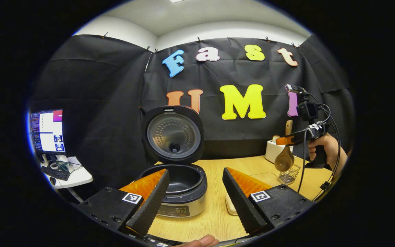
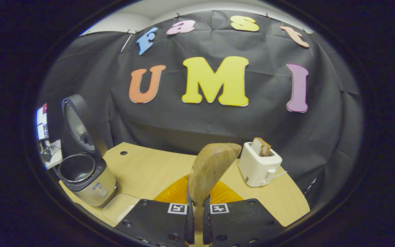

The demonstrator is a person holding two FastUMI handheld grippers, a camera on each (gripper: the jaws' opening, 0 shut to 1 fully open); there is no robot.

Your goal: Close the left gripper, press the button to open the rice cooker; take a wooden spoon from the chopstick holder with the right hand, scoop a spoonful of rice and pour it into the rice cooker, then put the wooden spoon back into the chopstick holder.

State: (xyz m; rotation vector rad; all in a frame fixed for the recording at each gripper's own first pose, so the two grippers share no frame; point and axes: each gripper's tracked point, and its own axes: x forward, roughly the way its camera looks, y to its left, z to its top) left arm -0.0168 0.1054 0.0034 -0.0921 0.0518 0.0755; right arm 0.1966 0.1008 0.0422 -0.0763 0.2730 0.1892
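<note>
Right gripper view is showing the right gripper clenching the smooth wooden spoon by its handle, bowl at 12 o'clock. Rice cooker is standing lid-up at 9 o'clock. Judged: spoon taken; scooping rice is coming next. Left gripper is hanging released before the steel-walled rice cooker.

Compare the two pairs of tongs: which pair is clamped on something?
The right tongs, shut on the wooden spoon by its handle. The left tongs stand wide open, holding nothing, in front of the open rice cooker.
</note>
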